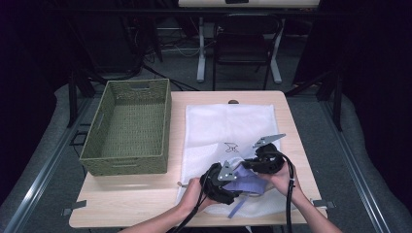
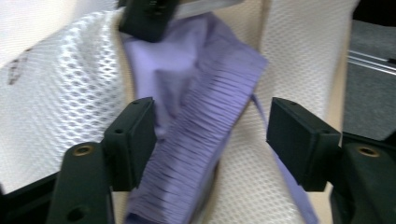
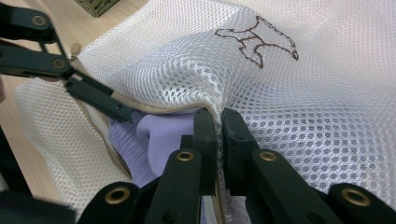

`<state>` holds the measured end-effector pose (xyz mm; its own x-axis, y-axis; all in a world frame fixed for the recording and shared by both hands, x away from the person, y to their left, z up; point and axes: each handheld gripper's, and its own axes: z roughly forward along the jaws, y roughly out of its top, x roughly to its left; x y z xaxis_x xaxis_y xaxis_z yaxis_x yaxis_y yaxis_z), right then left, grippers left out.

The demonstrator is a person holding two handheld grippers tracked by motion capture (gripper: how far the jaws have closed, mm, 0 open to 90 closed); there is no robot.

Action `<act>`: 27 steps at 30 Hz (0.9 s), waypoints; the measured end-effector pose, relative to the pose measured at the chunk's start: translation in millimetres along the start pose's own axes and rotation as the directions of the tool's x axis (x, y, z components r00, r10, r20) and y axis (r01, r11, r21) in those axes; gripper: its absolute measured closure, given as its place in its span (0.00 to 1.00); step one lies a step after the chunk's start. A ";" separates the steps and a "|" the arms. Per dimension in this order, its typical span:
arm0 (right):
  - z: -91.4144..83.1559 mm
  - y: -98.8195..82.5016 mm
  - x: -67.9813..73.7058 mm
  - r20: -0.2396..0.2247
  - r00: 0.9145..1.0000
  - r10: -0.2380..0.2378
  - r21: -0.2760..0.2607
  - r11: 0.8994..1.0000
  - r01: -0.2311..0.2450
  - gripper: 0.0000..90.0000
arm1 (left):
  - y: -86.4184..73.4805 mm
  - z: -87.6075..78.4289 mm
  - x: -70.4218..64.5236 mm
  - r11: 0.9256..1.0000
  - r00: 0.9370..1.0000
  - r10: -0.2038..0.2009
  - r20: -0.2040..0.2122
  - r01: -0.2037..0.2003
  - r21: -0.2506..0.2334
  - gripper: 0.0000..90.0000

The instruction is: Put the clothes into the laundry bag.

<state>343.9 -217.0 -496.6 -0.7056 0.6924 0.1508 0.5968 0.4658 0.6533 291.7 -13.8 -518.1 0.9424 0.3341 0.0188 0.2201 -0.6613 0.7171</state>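
At the left of the high view your woven green basket (image 1: 127, 127) sits on the left part of the pale wooden desk (image 1: 141, 196), one side hanging past the desk's left edge, with slot handles cut into its walls. Grey carpet shows around the desk, metal rails run along both lower sides of the frame, and behind the desk, at upper centre, a dark chair (image 1: 247, 41) stands among white table legs and loose cables in a dim room.

Right of the basket, the white mesh laundry bag (image 1: 228, 131) lies flat on the desk, a small dark embroidered animal (image 3: 258, 41) on its upper layer. At the bag's near end, in the lower centre of the frame, a lilac garment (image 1: 248, 185) with a pleated band lies at the bag's zipped mouth, partly under the mesh.

Your left gripper (image 2: 211, 140) has its jaws spread, standing apart on either side of the pleated band; the left jaw is just beside the cloth, the right one clear of it.

Your right gripper (image 3: 218, 140) has its jaws pressed together, pinching the upper edge of the mesh bag's opening and lifting it into a ridge above the lilac cloth.
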 end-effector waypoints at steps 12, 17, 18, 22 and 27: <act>1.1 1.5 3.3 -0.011 1.000 -0.007 0.002 1.000 0.007 0.96 | -6.4 43.8 7.6 0.988 0.998 0.031 -0.048 -0.023 0.150 0.42; 1.6 0.0 2.3 -0.022 1.000 0.004 0.010 1.000 -0.004 0.96 | -7.8 53.8 9.3 0.985 0.993 0.059 -0.101 -0.041 0.169 0.58; 1.7 -0.2 1.8 -0.024 1.000 0.007 0.012 1.000 -0.007 0.96 | -7.5 53.7 9.6 0.984 0.992 0.062 -0.108 -0.042 0.175 0.60; 0.2 1.7 3.5 -0.013 1.000 0.004 0.000 1.000 -0.004 0.96 | -4.0 52.4 13.1 0.980 0.988 0.063 -0.140 -0.035 0.194 0.77; -5.1 3.5 3.5 -0.026 0.999 0.019 -0.025 1.000 -0.019 0.96 | -4.8 49.6 19.8 0.982 0.987 0.068 -0.147 -0.041 0.182 0.92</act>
<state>341.6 -215.8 -490.0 -0.7042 0.6862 0.1824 0.6005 0.4385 0.6687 321.8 -37.3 -555.7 0.9079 0.3834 0.1697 0.2239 -0.7855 0.5770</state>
